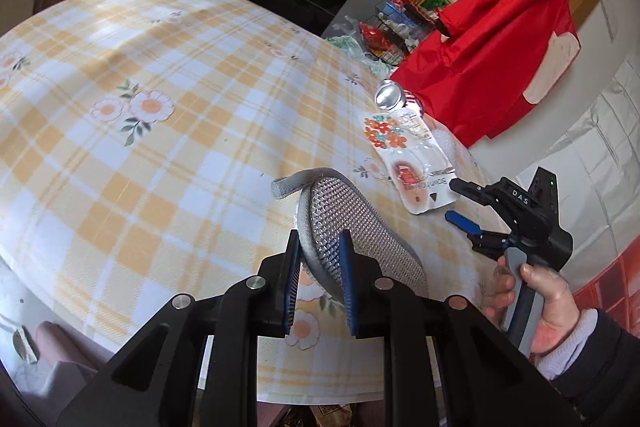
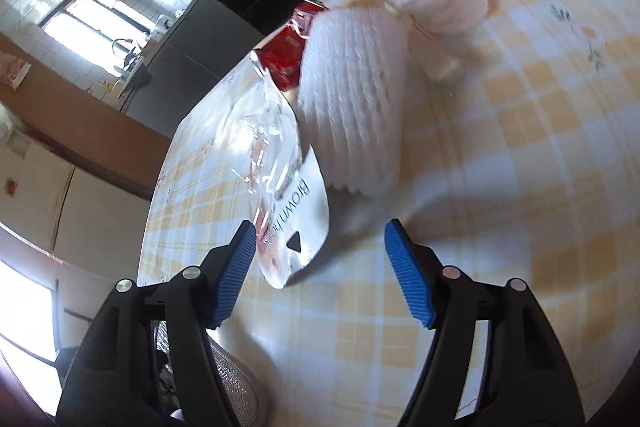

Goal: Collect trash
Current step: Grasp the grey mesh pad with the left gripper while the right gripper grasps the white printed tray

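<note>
one can, one wrapper, one foam sleeve, one mesh bag

Black grippers — ribbed blue pads — silver screws.
</note>
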Demonstrator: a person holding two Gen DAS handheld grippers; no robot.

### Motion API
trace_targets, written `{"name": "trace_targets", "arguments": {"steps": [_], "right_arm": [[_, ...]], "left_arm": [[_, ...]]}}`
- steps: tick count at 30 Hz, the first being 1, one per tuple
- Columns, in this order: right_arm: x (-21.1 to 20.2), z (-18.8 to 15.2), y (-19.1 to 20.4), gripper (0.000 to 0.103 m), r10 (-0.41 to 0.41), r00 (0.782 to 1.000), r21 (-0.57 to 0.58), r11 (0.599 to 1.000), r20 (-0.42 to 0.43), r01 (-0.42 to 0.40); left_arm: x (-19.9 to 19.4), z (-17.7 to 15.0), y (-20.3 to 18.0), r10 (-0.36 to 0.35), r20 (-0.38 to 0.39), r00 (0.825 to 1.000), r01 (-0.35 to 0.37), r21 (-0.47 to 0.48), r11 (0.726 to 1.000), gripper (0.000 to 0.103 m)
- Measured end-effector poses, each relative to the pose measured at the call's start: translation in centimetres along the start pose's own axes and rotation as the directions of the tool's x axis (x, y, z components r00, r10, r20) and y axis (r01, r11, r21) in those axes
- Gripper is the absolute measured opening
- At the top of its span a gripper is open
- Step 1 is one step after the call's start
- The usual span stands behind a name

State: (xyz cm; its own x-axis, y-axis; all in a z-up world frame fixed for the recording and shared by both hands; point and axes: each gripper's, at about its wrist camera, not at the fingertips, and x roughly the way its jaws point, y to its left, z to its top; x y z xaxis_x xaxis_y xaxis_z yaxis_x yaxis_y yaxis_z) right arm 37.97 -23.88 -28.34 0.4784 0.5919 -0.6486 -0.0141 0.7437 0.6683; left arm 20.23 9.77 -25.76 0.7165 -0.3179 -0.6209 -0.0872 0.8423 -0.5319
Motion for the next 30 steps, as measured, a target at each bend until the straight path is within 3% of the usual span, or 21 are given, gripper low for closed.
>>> {"name": "trace_targets", "arguments": {"steps": [10,12,13,14,15,20,25,30], "right_arm": [[3.4,0.6,2.0,0.067,0.050,0.998,0.034,0.998,0.028,-0.051],[4.0,1.0,2.0,0.061,0.049,0.996,0.063,0.997,0.072,-0.054],[4.3,1.1,2.0,0.049,0.044,0.996,0.080,0.996,0.076,-0.050],[4.5,1.2,1.9,0.030,0.048,0.996,0.095,0.994,0.075,-0.055],[4.5,1.2,1.9,0.029,0.061,0.995,0.112,0.991,0.077,-0.069],[1.8,0.0,5.0,0.012,0.088,0.988,0.002,0.996,0.126,-0.089],[-2.6,-1.1,9.0,0.012,0.137,0.976,-0.138,0.984,0.171,-0.114],[-7.9,-2.8,11.0,0.012,0.182,0.958,-0.195,0.971,0.222,-0.139]], "left_arm": [[-0.4,-0.4,0.6,0.020,0.019,1.000,-0.020,-0.004,1.000,0.019],[-0.4,-0.4,0.5,0.021,0.023,1.000,-0.021,0.002,1.000,0.019],[-0.6,-0.4,0.4,0.023,0.028,0.999,-0.023,0.009,1.000,0.019],[-0.7,-0.4,0.3,0.024,0.032,0.999,-0.024,0.014,1.000,0.019],[-0.9,-0.3,0.3,0.024,0.038,0.999,-0.024,0.018,1.000,0.019],[-2.1,0.2,-0.4,0.018,0.081,0.997,-0.022,0.045,0.999,0.019],[-4.1,0.4,-1.3,-0.032,0.092,0.995,0.029,0.030,0.999,0.016],[-6.7,0.4,-3.3,-0.067,0.123,0.990,0.059,0.067,0.996,0.015]]}}
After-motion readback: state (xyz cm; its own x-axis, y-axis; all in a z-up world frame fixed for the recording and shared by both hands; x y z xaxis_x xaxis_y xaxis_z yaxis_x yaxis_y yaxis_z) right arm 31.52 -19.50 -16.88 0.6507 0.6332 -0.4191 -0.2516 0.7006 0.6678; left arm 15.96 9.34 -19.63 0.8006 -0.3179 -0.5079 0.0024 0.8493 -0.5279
